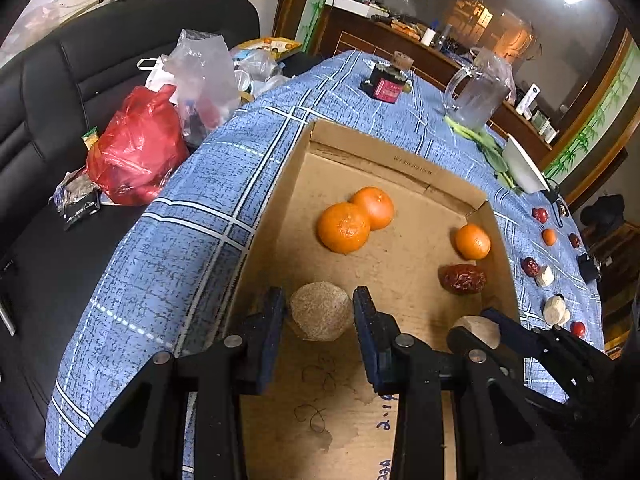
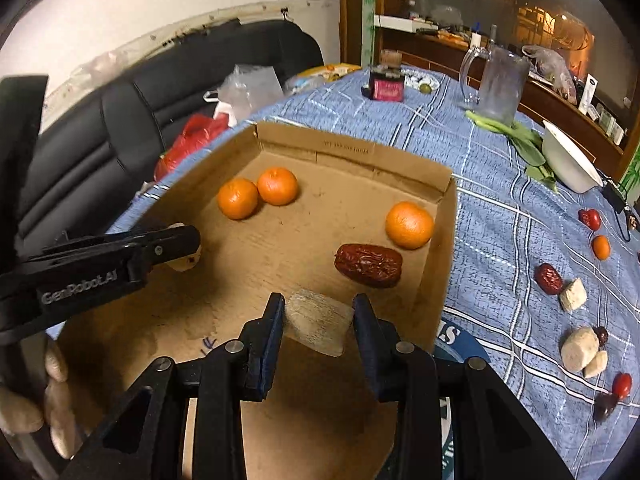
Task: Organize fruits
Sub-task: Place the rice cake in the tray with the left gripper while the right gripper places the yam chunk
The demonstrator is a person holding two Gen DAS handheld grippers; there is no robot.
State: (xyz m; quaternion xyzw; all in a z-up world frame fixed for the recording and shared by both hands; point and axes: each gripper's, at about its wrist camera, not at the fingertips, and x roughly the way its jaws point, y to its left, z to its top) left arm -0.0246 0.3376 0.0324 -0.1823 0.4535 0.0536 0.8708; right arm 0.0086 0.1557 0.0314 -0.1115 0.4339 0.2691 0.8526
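Grippers: we hold a pale chunk (image 1: 319,311) in the left gripper (image 1: 319,306), another pale piece (image 2: 319,322) in the right gripper (image 2: 319,312); both clamp their load over the cardboard box (image 2: 440,248).
Handling: pieces look light, firm, rough-skinned, prob. crumbly at cut faces; gentle squeeze across broad sides.
Box: three oranges (image 2: 409,225) + red date (image 2: 368,265) inside.
Cloth: more fruit (image 2: 549,278) waits to the right, well apart.
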